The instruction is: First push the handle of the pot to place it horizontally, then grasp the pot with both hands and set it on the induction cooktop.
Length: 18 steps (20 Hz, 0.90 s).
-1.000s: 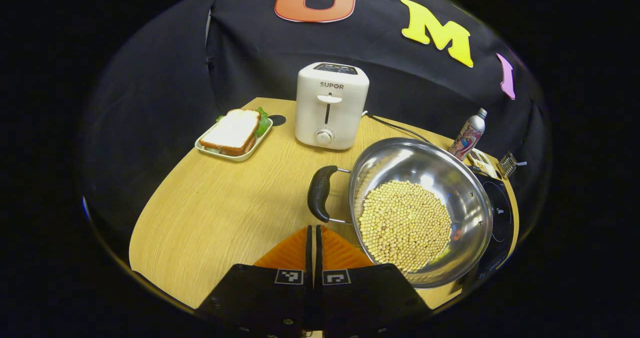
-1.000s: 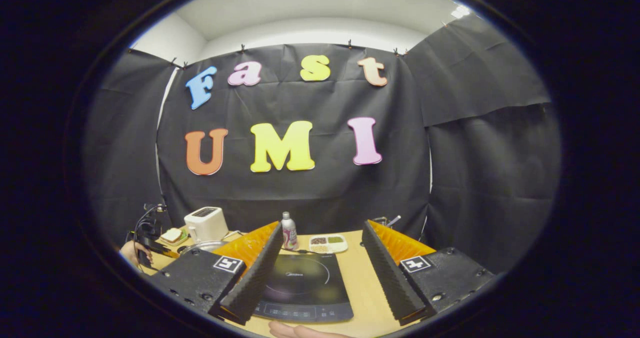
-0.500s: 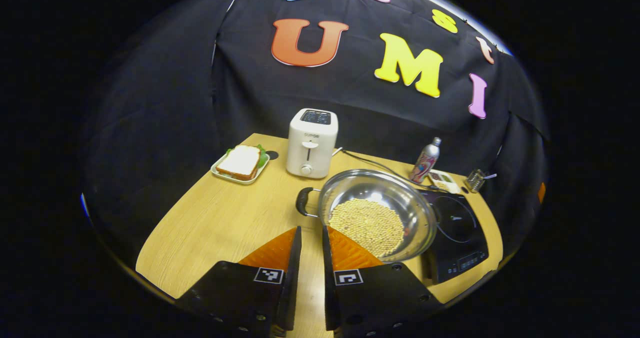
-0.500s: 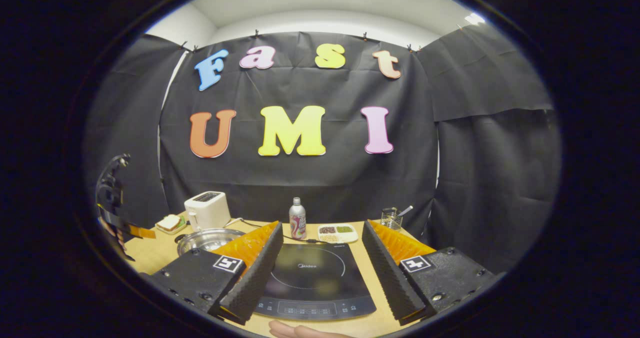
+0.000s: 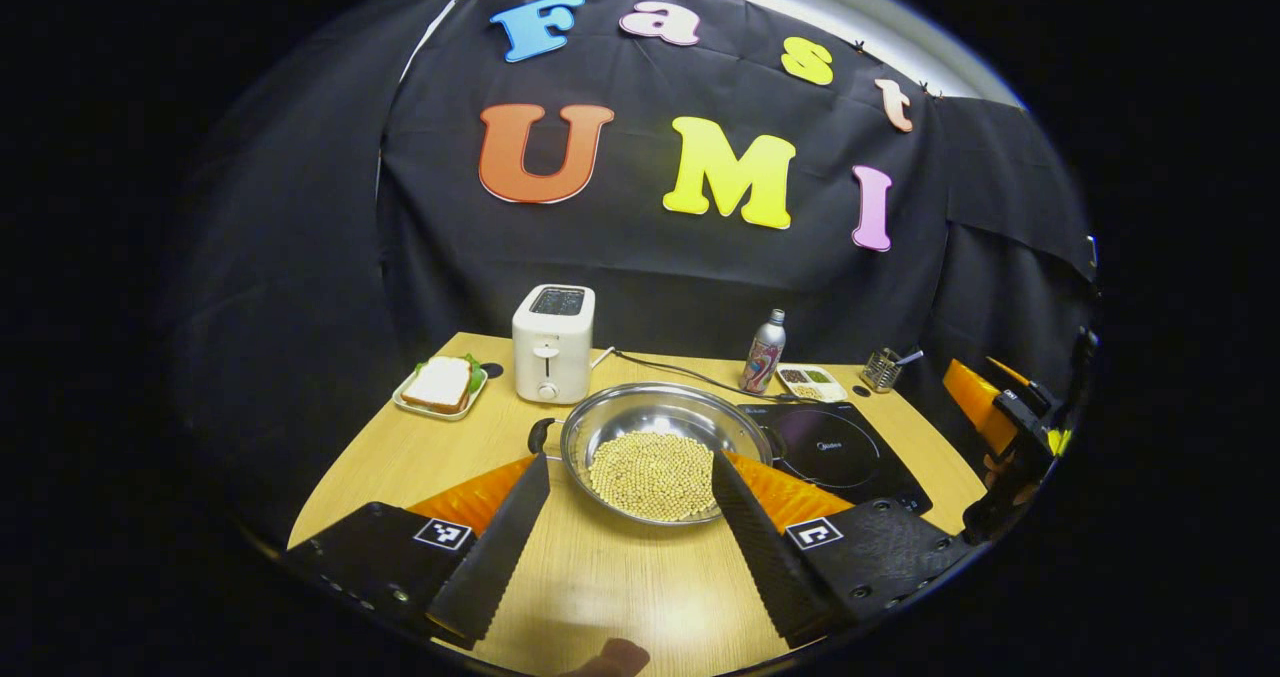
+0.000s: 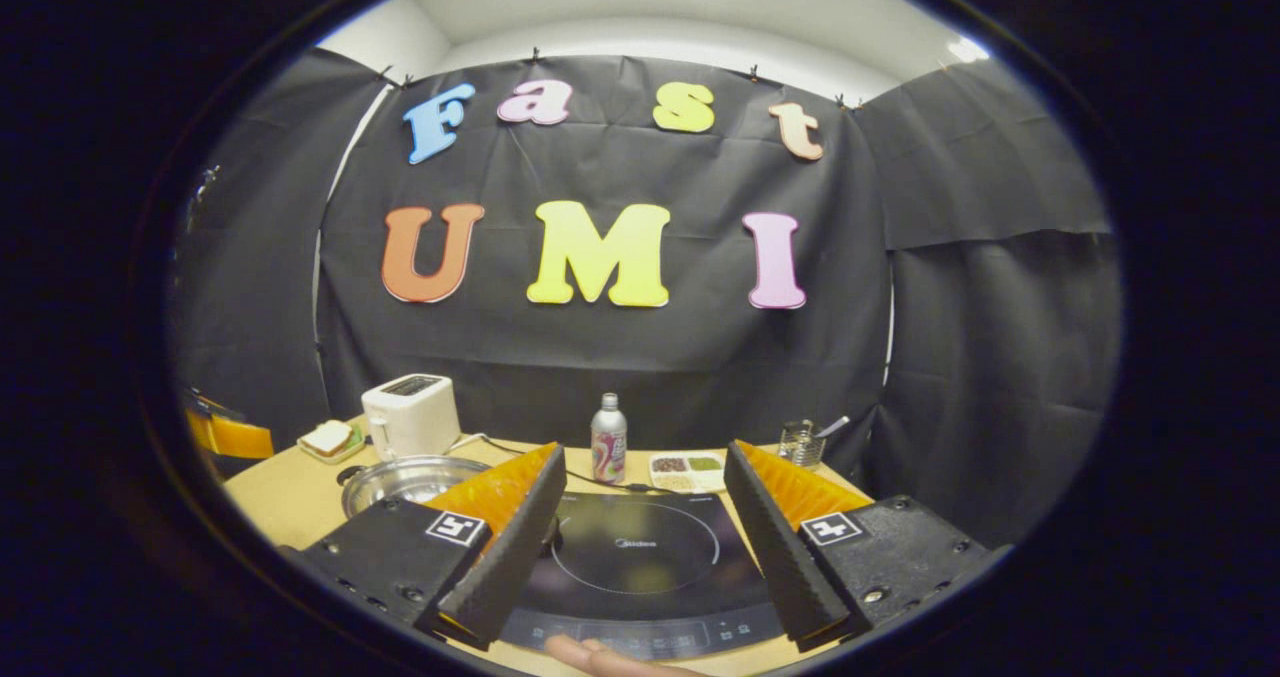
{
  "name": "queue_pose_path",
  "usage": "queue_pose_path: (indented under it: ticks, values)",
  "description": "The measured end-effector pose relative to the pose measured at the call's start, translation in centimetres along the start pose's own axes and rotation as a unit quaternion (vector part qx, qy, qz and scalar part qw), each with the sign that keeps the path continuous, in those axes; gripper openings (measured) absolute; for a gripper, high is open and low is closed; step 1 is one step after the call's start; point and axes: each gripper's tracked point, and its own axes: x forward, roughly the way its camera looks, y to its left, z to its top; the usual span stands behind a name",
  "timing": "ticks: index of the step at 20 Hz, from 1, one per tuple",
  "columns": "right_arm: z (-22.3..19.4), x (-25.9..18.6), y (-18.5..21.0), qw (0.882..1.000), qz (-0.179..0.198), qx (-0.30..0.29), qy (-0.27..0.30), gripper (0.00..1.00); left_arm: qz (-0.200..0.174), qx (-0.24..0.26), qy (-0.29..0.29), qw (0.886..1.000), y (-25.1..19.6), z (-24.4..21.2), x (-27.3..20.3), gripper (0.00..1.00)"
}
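A steel pot (image 5: pixel 655 405) holding pale beans (image 5: pixel 650 469) rests on the wooden table (image 5: pixel 420 457), just left of the black induction cooktop (image 5: pixel 840 447). Its black handle (image 5: pixel 540 435) sticks out on the left side. My left gripper (image 5: pixel 629 457) is open, held back from the pot with its fingers (image 5: pixel 495 547) spread to either side of it and touching nothing. My right gripper (image 6: pixel 644 449) is open above the near edge of the cooktop (image 6: pixel 640 557), holding nothing. The pot (image 6: pixel 405 477) lies to its left. The right gripper (image 5: pixel 1010 407) also appears far right.
At the back stand a white toaster (image 5: pixel 553 342), a sandwich on a small plate (image 5: pixel 438 385), a bottle (image 5: pixel 765 351), a tray of grains (image 5: pixel 812 381) and a utensil holder (image 5: pixel 882 367). A cable (image 5: pixel 680 375) runs behind the pot. A thumb (image 6: pixel 590 652) shows at the bottom.
My left gripper, shut beside the pot's handle a second ago, has opened wide and drawn back and up from the pot. The right gripper stays open over the cooktop.
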Motion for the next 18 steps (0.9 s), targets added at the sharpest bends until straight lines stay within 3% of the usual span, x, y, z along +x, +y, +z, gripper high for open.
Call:
queue_pose_path:
  ticks: [5,11,14,18]
  values:
    - [-2.1,3.6,1.8,1.000,0.012,-0.011,0.025,0.98,0.033,-0.008,0.006,0.999,1.7,0.2,3.8,0.95]
    - [-4.6,7.4,5.3,0.996,0.053,-0.013,0.071,0.98,0.027,-0.008,0.030,0.999,1.9,-0.2,9.9,0.95]
    - [-6.9,9.2,6.9,0.991,0.073,-0.011,0.110,1.00,0.021,-0.006,0.056,0.998,1.5,-1.4,12.4,0.96]
    - [-10.3,11.4,8.8,0.982,0.098,-0.013,0.162,1.00,0.041,0.008,0.095,0.995,3.3,-3.2,15.4,0.96]
